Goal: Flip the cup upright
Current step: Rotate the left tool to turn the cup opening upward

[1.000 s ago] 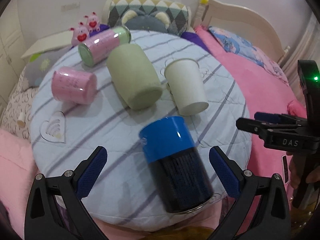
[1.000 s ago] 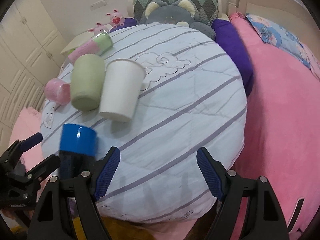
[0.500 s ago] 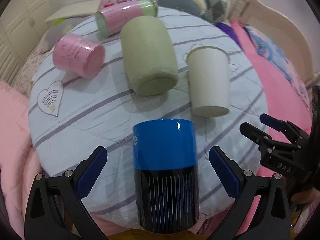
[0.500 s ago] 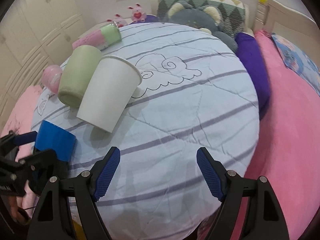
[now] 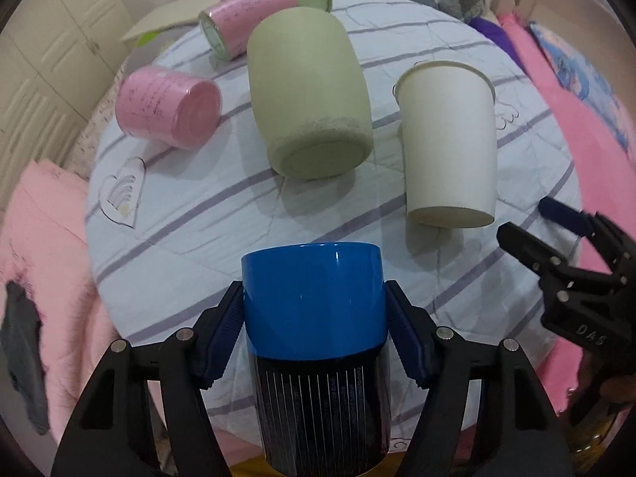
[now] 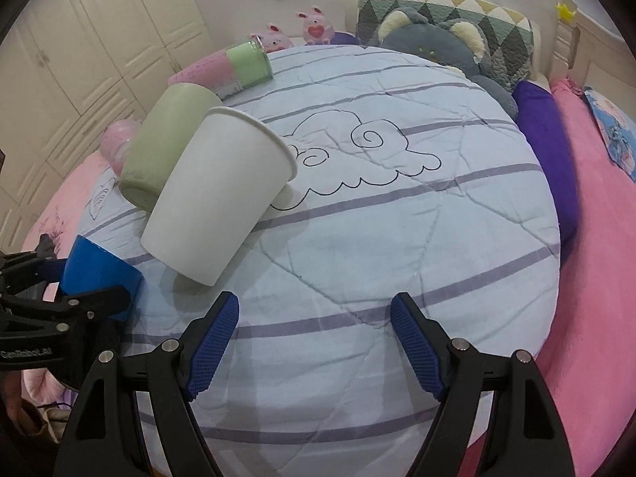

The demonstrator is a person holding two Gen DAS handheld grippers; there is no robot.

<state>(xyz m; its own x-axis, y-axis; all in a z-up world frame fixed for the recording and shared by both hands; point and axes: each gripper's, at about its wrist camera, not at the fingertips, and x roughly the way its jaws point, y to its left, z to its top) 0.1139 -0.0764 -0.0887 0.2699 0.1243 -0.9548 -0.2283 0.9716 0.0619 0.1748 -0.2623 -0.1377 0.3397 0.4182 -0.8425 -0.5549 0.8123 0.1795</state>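
Blue cup [image 5: 314, 302] sits at the near edge of the round striped cushion [image 5: 222, 214], lying on its side with its blue band facing away from you, and your left gripper [image 5: 314, 330] has both blue pads pressed against its sides. Its inside is hidden. Count five containers lying down: the blue one, a white paper cup [image 5: 447, 147], a green mug [image 5: 308, 91], a pink cup [image 5: 169, 107], and a pink-and-green glass [image 5: 262, 12]; none shows any contents. Your right gripper [image 6: 314, 342] hangs over bare cushion, fingers spread wide, touching nothing, with the white paper cup ahead to its left.
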